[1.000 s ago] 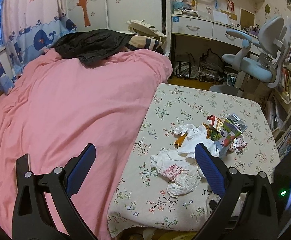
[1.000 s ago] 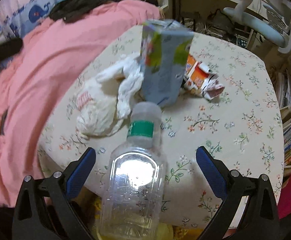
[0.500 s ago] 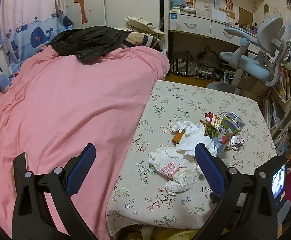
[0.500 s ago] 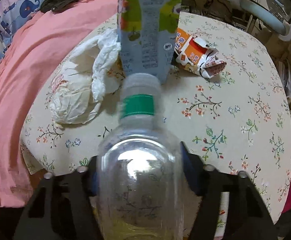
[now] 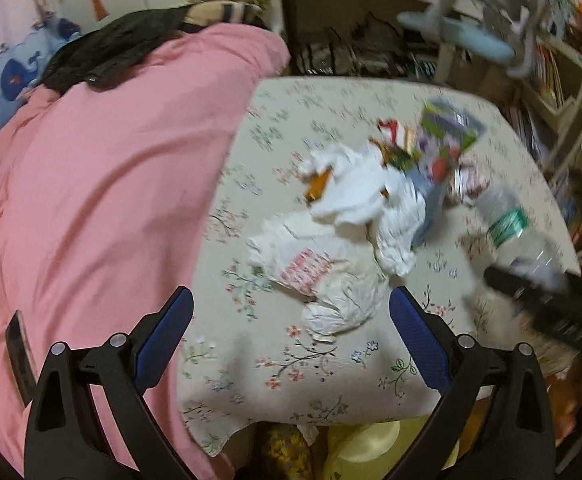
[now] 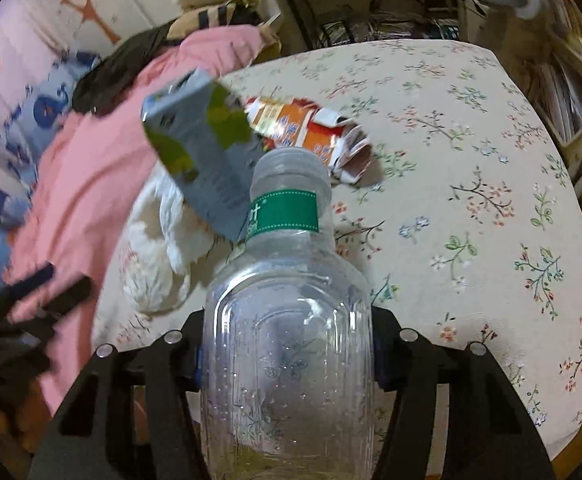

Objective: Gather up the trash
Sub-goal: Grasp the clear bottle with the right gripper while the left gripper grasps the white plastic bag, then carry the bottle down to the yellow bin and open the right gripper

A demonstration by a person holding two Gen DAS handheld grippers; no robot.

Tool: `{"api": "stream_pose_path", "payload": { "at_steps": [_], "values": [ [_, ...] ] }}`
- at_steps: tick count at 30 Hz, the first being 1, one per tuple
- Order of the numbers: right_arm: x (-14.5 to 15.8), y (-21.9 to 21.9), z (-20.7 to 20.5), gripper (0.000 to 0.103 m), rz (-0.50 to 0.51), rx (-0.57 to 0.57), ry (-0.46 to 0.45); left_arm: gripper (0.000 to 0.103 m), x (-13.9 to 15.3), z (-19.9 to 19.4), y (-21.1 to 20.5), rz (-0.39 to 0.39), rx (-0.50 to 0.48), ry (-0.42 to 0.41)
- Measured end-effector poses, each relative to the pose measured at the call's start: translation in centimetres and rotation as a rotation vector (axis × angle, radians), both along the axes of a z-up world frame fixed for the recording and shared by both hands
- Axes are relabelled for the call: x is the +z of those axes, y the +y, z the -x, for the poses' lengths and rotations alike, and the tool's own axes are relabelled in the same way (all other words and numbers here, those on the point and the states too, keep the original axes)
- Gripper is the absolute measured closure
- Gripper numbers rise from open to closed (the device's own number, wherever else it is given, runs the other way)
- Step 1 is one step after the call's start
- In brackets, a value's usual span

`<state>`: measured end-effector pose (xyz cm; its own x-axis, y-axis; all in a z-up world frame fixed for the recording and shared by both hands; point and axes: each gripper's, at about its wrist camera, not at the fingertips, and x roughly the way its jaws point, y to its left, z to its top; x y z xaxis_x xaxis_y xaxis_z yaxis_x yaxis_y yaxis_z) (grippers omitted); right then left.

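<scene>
A clear plastic bottle (image 6: 287, 320) with a green label band fills the near centre of the right wrist view, and my right gripper (image 6: 287, 360) is shut on its body. The left wrist view shows that bottle (image 5: 519, 236) at the right, held over the floral table (image 5: 331, 368). My left gripper (image 5: 291, 300) is open above the table's near edge, just short of a crumpled white plastic bag (image 5: 331, 280). White tissue (image 5: 363, 196), a grey-green carton (image 5: 439, 148) and a flattened orange carton (image 6: 303, 132) lie behind.
A pink bed (image 5: 91, 180) with dark clothes on it adjoins the table's left side. A pale blue chair (image 5: 471, 36) and a bookshelf (image 5: 563, 80) stand at the back right. Something yellow (image 5: 371, 448) shows below the table's near edge.
My right gripper closed on the bottle and carried it sideways, rolling as it went. My left gripper dropped towards the table and tilted further down; the trash pile looks nearer.
</scene>
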<state>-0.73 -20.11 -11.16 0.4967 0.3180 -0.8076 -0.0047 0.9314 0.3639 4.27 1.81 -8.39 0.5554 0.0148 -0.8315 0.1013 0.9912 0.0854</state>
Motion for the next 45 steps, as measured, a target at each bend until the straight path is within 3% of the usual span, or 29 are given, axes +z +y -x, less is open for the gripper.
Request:
{"api": "stream_pose_path", "payload": {
  "at_steps": [6, 8, 9, 10, 11, 13, 20, 28, 33, 39, 42, 45],
  "values": [
    [1.2, -1.3, -0.1, 0.046, -0.067, -0.022, -0.019, 0.016, -3.2, -1.6, -1.2, -0.010, -0.006, 0.063],
    [1.2, -1.8, -0.8, 0.046, -0.087, -0.029, -0.022, 0.027, -3.7, -1.9, -1.4, -0.009, -0.007, 0.076],
    [1.2, -1.9, -0.9, 0.046, -0.095, -0.033, -0.023, 0.040, -4.1, -2.1, -1.4, 0.003, -0.007, 0.087],
    [1.3, -1.9, -1.0, 0.046, -0.102, -0.036, -0.024, 0.059, -4.2, -2.2, -1.2, 0.017, -0.010, 0.098],
    [1.4, -2.1, -1.1, 0.046, -0.113, -0.039, -0.024, 0.068, -4.4, -2.3, -1.0, 0.036, -0.011, 0.112],
    [1.4, -2.3, -0.9, 0.046, -0.124, -0.044, -0.026, 0.075, -4.3, -2.3, -0.5, 0.081, -0.007, 0.129],
    [1.7, -2.5, -0.7, 0.046, -0.147, -0.046, -0.037, 0.077, -0.8, -0.7, 0.7, 0.140, -0.040, 0.072],
    [1.3, -2.0, -0.6, 0.046, -0.175, -0.033, -0.026, 0.077, 3.4, 0.7, 2.3, 0.216, -0.025, -0.062],
    [2.3, -0.9, 1.0, 0.046, -0.178, -0.005, -0.072, 0.077, 4.8, 2.8, 2.1, 0.233, -0.068, -0.113],
    [3.5, 1.6, 7.3, 0.046, -0.149, 0.010, -0.181, 0.077, 4.9, 6.0, 2.3, 0.233, -0.099, -0.109],
    [2.3, 3.1, 11.5, 0.046, -0.112, 0.030, -0.202, 0.077, 4.8, 8.1, 2.6, 0.229, -0.103, -0.119],
    [-0.3, 4.1, 15.0, 0.046, -0.096, 0.044, -0.167, 0.077, 4.2, 10.3, 2.7, 0.221, -0.106, -0.114]
  ]
}}
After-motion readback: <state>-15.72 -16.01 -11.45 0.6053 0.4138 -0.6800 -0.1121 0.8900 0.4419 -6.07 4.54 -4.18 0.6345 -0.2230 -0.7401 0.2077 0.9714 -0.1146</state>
